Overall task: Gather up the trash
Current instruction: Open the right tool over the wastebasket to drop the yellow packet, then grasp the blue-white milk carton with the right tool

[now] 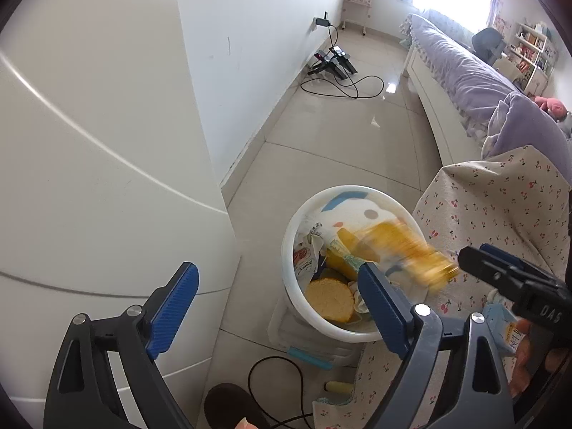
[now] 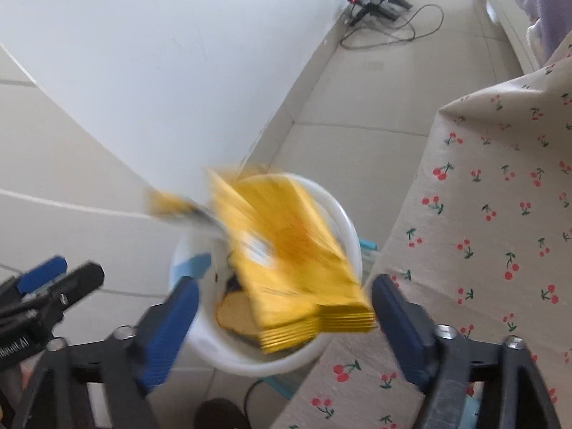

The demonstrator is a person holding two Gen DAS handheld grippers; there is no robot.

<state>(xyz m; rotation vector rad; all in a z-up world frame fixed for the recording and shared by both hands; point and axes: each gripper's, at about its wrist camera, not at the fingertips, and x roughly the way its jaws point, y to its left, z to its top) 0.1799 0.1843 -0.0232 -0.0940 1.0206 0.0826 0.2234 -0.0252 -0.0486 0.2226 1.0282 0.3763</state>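
Note:
A white round trash bin (image 1: 323, 316) stands on the floor beside the cherry-print cloth; it also shows in the right wrist view (image 2: 250, 361). It holds a round yellow sponge-like piece (image 1: 330, 298) and several wrappers. A yellow packet (image 2: 293, 261), motion-blurred, is in the air above the bin's mouth, free of both fingers; it shows blurred in the left wrist view (image 1: 411, 254). My right gripper (image 2: 286, 311) is open over the bin. My left gripper (image 1: 279, 300) is open and empty, left of the bin.
A white cabinet (image 1: 107, 143) stands at the left. A table with cherry-print cloth (image 2: 482, 214) is at the right. A clear box with a blue latch (image 1: 311, 352) sits under the bin. Black cables and chargers (image 1: 336, 68) lie by the wall. A bed (image 1: 464, 82) is far right.

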